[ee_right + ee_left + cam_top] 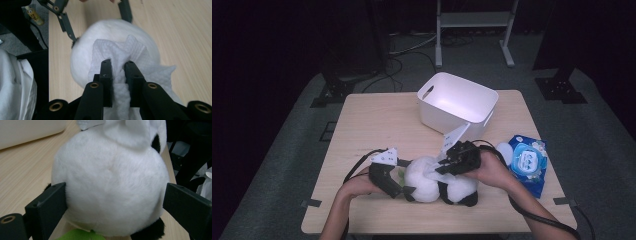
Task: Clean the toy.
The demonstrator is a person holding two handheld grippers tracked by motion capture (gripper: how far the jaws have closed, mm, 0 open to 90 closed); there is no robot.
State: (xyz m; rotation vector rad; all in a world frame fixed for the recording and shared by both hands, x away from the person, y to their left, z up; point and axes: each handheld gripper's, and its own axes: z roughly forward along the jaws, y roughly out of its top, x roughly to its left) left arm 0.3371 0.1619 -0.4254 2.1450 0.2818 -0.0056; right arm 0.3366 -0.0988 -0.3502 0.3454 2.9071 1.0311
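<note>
A white and black panda plush (424,177) lies near the table's front edge. My left gripper (403,179) reaches it from the left. Its jaws stand wide apart, one on each side of the plush's round white body (112,182), pressed into the fur. My right gripper (439,167) comes from the right, shut on a crumpled white wipe (117,53). It holds the wipe against the top of the plush (80,60). A green piece (80,236) shows under the plush by the left jaw.
A white plastic bin (457,102) stands at the back middle of the wooden table (377,120). A blue pack of wipes (527,162) lies at the right edge. Both cables trail off the front of the table.
</note>
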